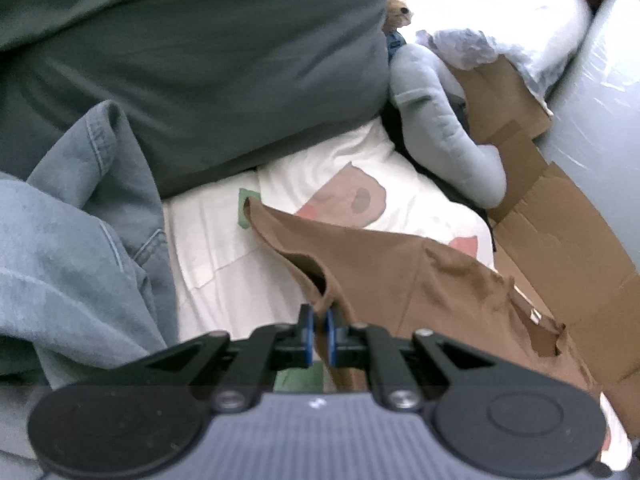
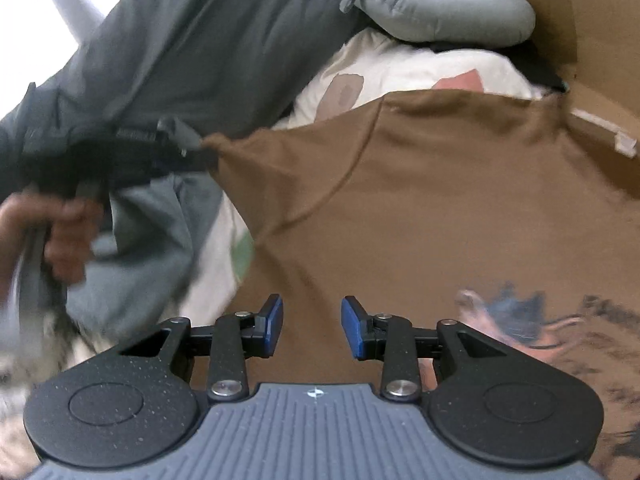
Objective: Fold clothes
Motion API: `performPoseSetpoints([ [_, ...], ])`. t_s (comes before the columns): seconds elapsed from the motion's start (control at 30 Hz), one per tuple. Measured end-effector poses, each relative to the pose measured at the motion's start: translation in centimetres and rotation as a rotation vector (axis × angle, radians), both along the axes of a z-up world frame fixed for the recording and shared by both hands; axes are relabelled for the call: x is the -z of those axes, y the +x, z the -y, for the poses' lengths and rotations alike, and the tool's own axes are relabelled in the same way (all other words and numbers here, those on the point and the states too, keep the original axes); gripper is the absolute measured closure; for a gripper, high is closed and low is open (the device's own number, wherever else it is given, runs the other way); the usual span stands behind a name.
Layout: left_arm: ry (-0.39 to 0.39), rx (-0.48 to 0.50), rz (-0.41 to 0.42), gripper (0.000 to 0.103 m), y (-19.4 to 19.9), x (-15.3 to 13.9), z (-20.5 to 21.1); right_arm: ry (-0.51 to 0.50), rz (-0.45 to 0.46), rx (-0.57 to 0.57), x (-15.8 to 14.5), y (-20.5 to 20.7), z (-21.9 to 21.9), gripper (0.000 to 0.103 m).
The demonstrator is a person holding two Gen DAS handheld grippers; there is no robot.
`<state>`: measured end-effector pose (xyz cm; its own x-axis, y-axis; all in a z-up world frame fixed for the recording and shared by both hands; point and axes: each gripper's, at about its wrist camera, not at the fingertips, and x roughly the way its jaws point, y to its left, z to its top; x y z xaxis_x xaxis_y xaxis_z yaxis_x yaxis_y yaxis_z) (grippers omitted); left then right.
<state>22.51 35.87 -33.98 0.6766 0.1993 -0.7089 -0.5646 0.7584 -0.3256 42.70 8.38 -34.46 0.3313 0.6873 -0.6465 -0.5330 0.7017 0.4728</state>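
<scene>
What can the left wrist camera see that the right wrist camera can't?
Only the left wrist view shows the jeans and the left claw up close, shut on the brown shirt. Only the right wrist view shows the open right claw, the print on the shirt, and the hand holding the left claw. Both show the brown shirt, the bedsheet, the grey plush and the cardboard.

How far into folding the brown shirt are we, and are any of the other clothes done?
Nothing looks folded yet. The brown shirt lies spread over the white sheet. In hand: the left gripper is shut on one corner of it, pulling the fabric taut, while the right gripper hovers over it, jaws open and empty. Still to do: every fold on the shirt, plus the crumpled jeans.
</scene>
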Motion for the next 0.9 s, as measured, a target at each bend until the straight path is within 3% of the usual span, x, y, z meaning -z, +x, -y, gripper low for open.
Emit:
performPoseSetpoints([
  [0.1,-0.001,0.026,0.002,0.096,0.0,-0.3,-0.2,0.062,-0.079,0.055,1.0,0.6,-1.7,0.077],
  [0.37,-0.007,0.099,0.003,0.096,0.7,-0.4,-0.1,0.176,-0.274,0.241,4.9,1.4,-4.6,0.083],
  [0.57,0.003,0.155,0.007,0.096,0.8,-0.8,0.3,0.211,-0.325,0.329,6.1,1.1,-6.4,0.098],
  [0.77,-0.013,0.214,0.002,0.096,0.6,-1.1,1.0,0.261,-0.397,0.444,7.3,1.4,-7.0,0.1],
  [0.9,-0.04,0.282,0.016,0.096,0.8,-1.0,2.0,0.279,-0.422,0.46,7.6,1.4,-7.4,0.1],
])
